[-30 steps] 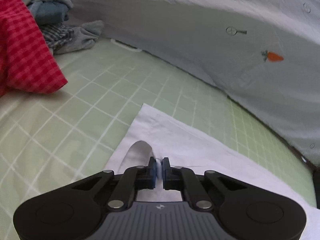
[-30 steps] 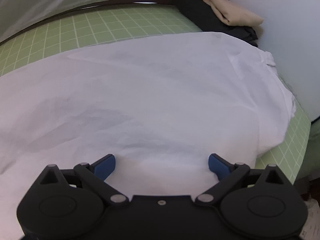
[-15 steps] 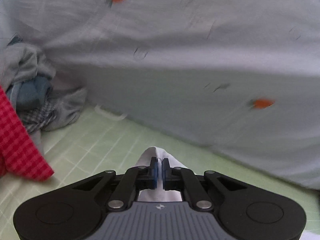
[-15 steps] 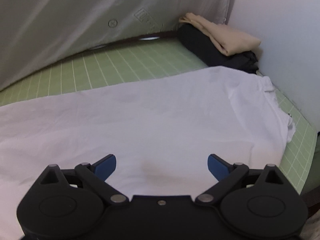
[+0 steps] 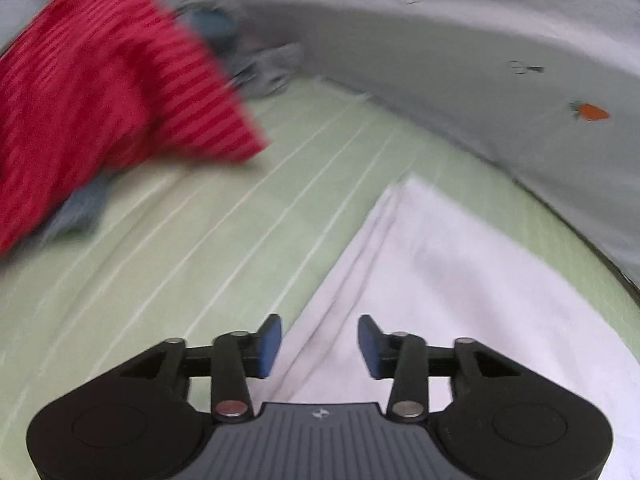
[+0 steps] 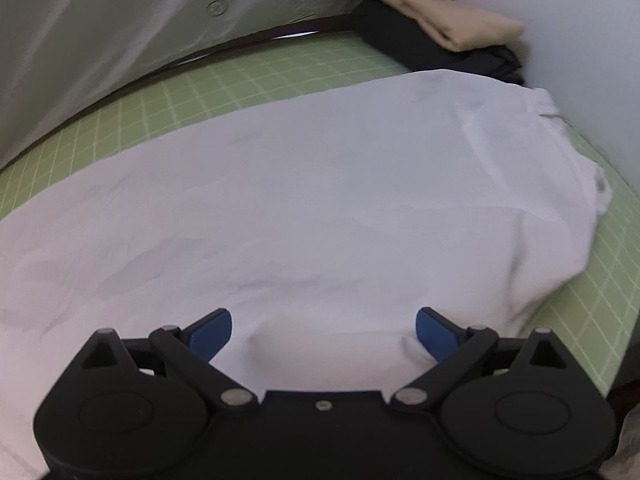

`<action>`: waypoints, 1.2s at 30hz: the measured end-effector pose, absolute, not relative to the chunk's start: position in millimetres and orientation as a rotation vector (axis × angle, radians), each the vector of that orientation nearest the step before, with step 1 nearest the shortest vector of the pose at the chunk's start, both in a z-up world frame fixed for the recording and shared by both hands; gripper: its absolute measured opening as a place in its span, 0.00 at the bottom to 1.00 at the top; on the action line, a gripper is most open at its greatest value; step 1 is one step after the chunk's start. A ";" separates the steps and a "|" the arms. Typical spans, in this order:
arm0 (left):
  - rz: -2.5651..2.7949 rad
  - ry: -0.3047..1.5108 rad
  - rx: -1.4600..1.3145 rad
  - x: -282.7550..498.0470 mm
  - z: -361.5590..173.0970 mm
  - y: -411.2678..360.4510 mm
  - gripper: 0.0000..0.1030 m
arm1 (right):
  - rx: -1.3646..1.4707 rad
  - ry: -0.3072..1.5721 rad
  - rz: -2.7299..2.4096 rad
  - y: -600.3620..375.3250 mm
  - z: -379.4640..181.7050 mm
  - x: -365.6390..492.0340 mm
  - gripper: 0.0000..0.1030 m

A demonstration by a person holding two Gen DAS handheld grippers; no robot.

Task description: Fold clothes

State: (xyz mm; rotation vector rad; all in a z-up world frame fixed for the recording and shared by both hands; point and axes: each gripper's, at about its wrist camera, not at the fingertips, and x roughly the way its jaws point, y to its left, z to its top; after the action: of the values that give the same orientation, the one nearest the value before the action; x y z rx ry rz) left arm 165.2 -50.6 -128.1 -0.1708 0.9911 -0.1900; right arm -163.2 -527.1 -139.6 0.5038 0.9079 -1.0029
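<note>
The left claw [image 5: 319, 346] is opening, its blue pads [image 5: 269, 346] apart with nothing pressed between them; the folded edge of the white garment [image 5: 460, 280] lies below the gap, free of both pads. In the left wrist view that garment fills the lower right of the frame, spread on the green gridded mat [image 5: 200, 248] that covers the counter. A red checked cloth [image 5: 100, 100] bulks in the upper left, blurred, with grey and blue clothes [image 5: 248, 56] heaped behind it. A pale sheet with a small carrot print [image 5: 590, 112] hangs across the upper right.

The right claw [image 6: 323, 334] is released, its pads wide apart above the white garment [image 6: 300, 200], which covers the middle of the right wrist frame, its bunched end toward the right. In the upper right, a beige folded garment [image 6: 448, 24] rests on a black one [image 6: 408, 44].
</note>
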 end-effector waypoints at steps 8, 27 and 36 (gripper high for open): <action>-0.140 1.048 -0.199 121.6 -131.4 -25.4 0.48 | 0.461 0.939 -0.949 -521.1 -146.5 -165.5 0.98; -0.328 0.892 -0.298 99.1 -61.6 -50.4 0.03 | 0.493 0.879 -0.923 -519.9 -142.9 -179.3 0.98; -0.174 0.960 -0.340 88.9 -100.3 -16.0 0.03 | 0.506 0.864 -0.920 -517.0 -140.3 -187.0 0.98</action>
State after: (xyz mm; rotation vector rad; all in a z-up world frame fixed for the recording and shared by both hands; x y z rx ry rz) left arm 88.9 -16.0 -100.3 -0.3401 0.9599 -0.1743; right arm -187.0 -517.0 -140.3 0.5058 0.8639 -0.9204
